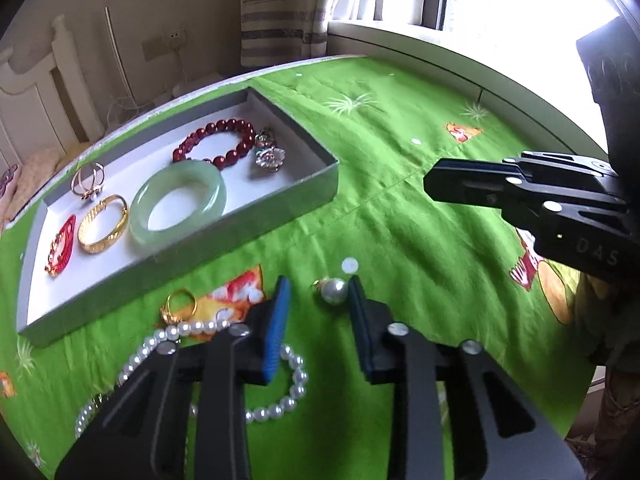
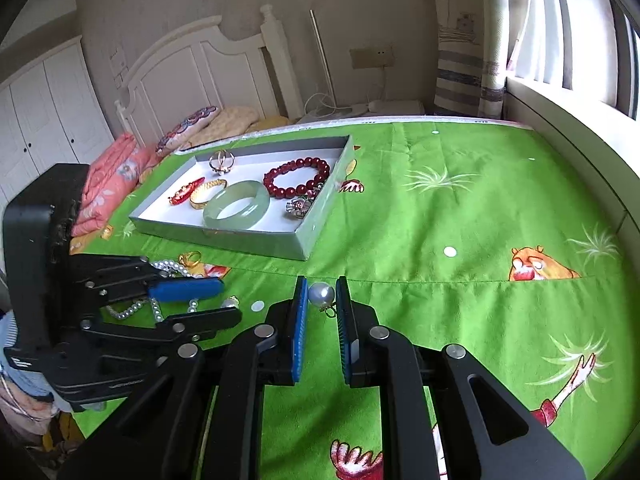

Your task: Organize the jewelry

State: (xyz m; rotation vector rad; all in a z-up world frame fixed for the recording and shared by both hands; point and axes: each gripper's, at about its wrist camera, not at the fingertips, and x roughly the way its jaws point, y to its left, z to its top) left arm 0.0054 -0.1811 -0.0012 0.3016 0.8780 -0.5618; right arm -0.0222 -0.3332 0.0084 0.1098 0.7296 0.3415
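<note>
Green cotton cloth [image 2: 440,280], a little wrinkled and printed with cartoon animals and pale grass tufts, covers the whole surface. The right tongs [image 2: 321,280] are closed on a pearl [image 2: 321,294]: this round, glossy white bead sits between the tips of the two ribbed blue pads, and its small gold hook shows just under it. The left tongs [image 1: 319,280] have their jaws apart. A second pearl [image 1: 334,290], also round and shiny with a gold fitting, is at the inner side of one fingertip. It is clear of the other pad, so nothing is squeezed there. Under the left tongs lies a necklace [image 1: 296,380] of many small white pearls in a loose loop, and a gold ring [image 1: 180,306] lies just beside it. Beyond both tongs, well apart from them, stands a shallow grey cardboard tray [image 2: 240,240] with a white floor. Inside it are a thick, smooth, pale green jade bangle [image 2: 236,204], a string of dark red round beads [image 2: 296,178], a patterned gold bangle [image 2: 208,196], a red cord bracelet [image 2: 185,193], thin crossed metal hoops [image 2: 221,160] and a silvery flower brooch [image 2: 300,204] in the corner nearest the red beads.
</note>
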